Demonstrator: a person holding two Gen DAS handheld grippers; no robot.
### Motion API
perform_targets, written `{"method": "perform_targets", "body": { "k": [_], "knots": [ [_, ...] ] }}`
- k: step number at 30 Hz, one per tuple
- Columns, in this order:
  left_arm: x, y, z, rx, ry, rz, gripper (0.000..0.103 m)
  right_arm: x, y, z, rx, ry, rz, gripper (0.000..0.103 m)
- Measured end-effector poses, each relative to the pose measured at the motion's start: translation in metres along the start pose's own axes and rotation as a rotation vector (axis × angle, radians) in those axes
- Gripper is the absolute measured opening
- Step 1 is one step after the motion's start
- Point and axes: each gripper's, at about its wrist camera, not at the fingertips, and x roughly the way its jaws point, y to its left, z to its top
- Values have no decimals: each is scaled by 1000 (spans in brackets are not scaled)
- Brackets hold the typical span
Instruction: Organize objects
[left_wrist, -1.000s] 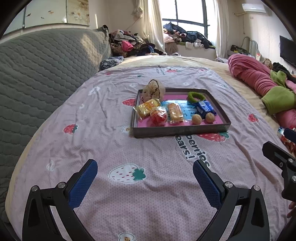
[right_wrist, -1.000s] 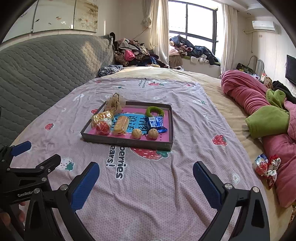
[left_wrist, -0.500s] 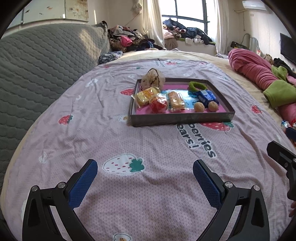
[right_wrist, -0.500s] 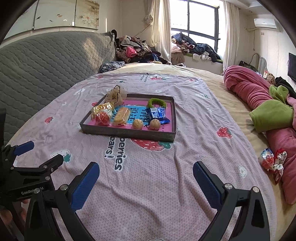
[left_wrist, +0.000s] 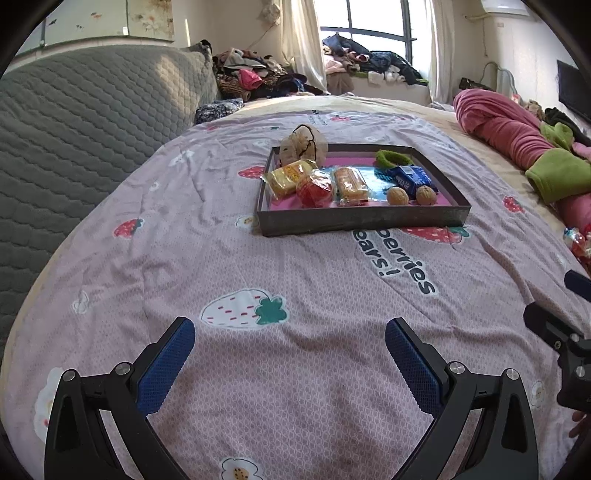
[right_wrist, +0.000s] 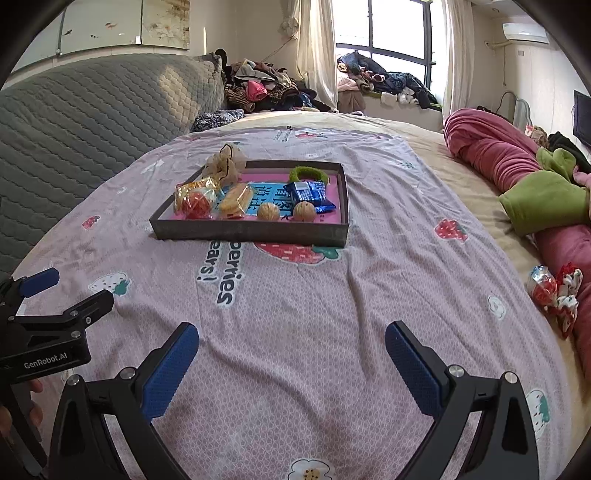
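Since a second ago both cameras have drawn closer to the tray (left_wrist: 364, 221), which now sits larger and lower in each view, upper centre of the left wrist frame and upper left-centre of the right wrist one. The left hand-held gripper (left_wrist: 290, 354) hangs over the strawberry-print bedspread (left_wrist: 303, 280) with its blue pads (left_wrist: 168, 363) wide apart and nothing between them; the right hand-held gripper (right_wrist: 291, 354) is likewise spread and empty.

The tray holds a beige mesh pouch (left_wrist: 303, 144) at its far left corner, two yellow snack packs, a red wrapped sweet (left_wrist: 314, 192), two walnuts (left_wrist: 398, 195), a blue packet (left_wrist: 412, 177) and a green ring (left_wrist: 393, 158).

Only the right wrist view shows clearly the loose red-and-white wrapped sweets (right_wrist: 554, 291) at the right edge, beside the pink quilt (right_wrist: 495, 147); the left wrist view catches just a sliver of them.
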Motion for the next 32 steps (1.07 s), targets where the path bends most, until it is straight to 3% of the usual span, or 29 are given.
{"method": "perform_targets", "body": {
  "k": [20, 26, 32],
  "knots": [
    [13, 3, -22, -1, 23, 3, 103, 5, 2, -9, -13, 12, -16, 102],
    [12, 2, -24, 0, 5, -39, 103, 7, 3, -11, -20, 16, -25, 102],
    [14, 0, -25, 3, 6, -32, 103, 10, 1, -12, -24, 25, -35, 102]
  ]
}}
